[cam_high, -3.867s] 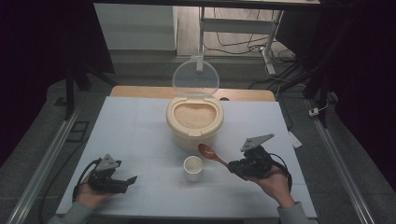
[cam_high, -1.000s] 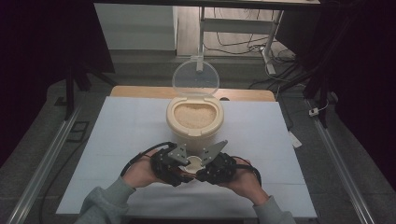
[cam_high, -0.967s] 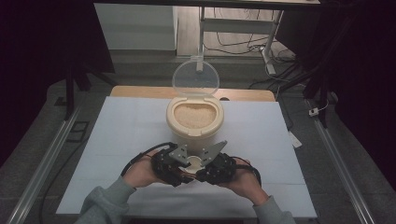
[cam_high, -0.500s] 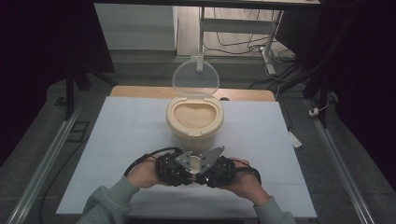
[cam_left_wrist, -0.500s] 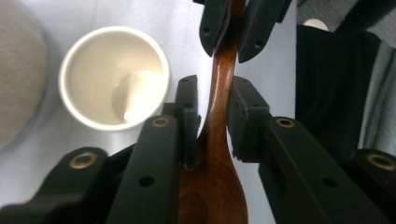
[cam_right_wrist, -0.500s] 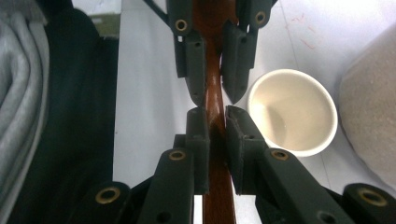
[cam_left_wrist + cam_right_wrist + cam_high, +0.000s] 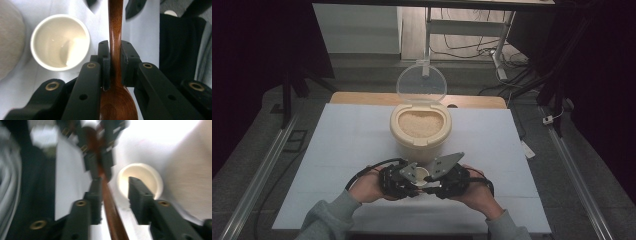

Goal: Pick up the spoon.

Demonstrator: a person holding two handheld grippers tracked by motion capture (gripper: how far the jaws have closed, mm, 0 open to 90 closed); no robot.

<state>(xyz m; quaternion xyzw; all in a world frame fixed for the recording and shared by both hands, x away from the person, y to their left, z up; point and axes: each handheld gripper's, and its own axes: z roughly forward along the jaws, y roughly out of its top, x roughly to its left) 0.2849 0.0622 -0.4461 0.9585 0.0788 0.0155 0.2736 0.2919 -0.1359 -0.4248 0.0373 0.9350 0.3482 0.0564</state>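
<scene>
Handover over white surface [image 7: 342,150]: left gripper [image 7: 115,62] fingers clamped on neck of brown wooden spoon [image 7: 115,32]; right gripper [image 7: 115,192] fingers just opened, handle between them, unpressed. Small white ceramic cup [image 7: 60,41] just beside left fingers.

Cup [image 7: 420,174] before rice container [image 7: 419,130], on table [image 7: 342,145]

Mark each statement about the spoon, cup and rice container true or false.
1. The left gripper is clamped on the wooden spoon. True.
2. The right gripper is clamped on the spoon. False: its jaws have just been opening and a gap shows beside the handle.
3. The small white cup holds rice. False: it looks empty.
4. The rice container has its clear lid standing open. True.
</scene>
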